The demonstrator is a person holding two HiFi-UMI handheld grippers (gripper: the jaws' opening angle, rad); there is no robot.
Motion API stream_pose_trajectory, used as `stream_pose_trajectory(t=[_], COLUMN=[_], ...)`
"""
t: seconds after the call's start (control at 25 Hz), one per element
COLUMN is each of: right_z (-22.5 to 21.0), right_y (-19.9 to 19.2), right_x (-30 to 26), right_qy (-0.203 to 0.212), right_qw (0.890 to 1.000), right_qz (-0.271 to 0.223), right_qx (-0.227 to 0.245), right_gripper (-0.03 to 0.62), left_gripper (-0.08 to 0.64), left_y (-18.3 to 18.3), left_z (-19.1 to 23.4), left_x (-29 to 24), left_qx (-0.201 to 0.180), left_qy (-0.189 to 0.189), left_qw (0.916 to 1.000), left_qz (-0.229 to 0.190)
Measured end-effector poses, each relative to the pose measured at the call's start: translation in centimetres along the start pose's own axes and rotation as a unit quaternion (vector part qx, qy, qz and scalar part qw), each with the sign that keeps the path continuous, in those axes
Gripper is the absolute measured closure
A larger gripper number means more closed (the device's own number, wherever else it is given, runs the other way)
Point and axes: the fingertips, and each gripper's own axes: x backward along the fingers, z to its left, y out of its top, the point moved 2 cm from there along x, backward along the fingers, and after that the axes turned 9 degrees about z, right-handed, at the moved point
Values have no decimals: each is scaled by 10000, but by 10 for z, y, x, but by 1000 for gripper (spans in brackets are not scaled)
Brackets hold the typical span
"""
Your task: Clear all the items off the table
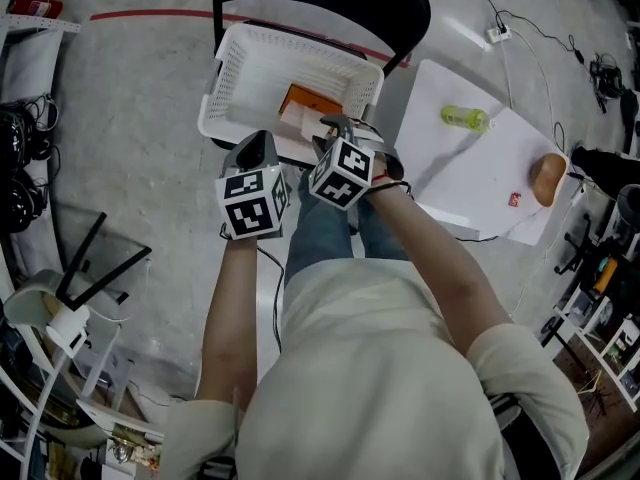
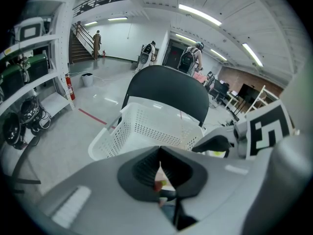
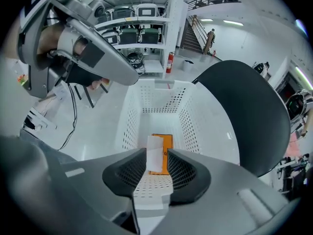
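R tongs (image 1: 335, 126) spread over basket (image 1: 228, 73); L tongs (image 1: 258, 140) pressed together, empty. Green bottle (image 1: 465, 118) on table (image 1: 455, 173) right of basket, lying sideways, nearer R tongs.

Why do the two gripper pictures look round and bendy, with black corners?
Left gripper view: a wide-angle lens bows the long ceiling light strips and blackens the corners. Right gripper view: same bulge, curving the white metal shelving. Head view: straighter, evenly lit.

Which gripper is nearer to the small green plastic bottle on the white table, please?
Right. The right gripper is over the white plastic basket, left of the bottle; the left gripper is farther left.
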Motion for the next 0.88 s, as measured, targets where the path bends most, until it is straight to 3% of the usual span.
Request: stream_pose_trajectory(t=[0.12,0.32,0.88], right_z=[-4,-7,-5], right_y=[-1,-3,-15], right_x=[6,15,40], right_qy=[-106,-215,-412], right_qw=[9999,9997,9985], right_qz=[-19,-55,-131], right_qx=[-91,-142,-324], right_gripper=[524,575,592], left_gripper=[551,551,551], left_y=[1,2,3], left_z=[-1,-5,-26], left_x=[4,9,24], left_qx=[17,21,-124], left_qy=[9,29,-158], left_qw=[10000,10000,9997], left_qz=[-28,-69,-99])
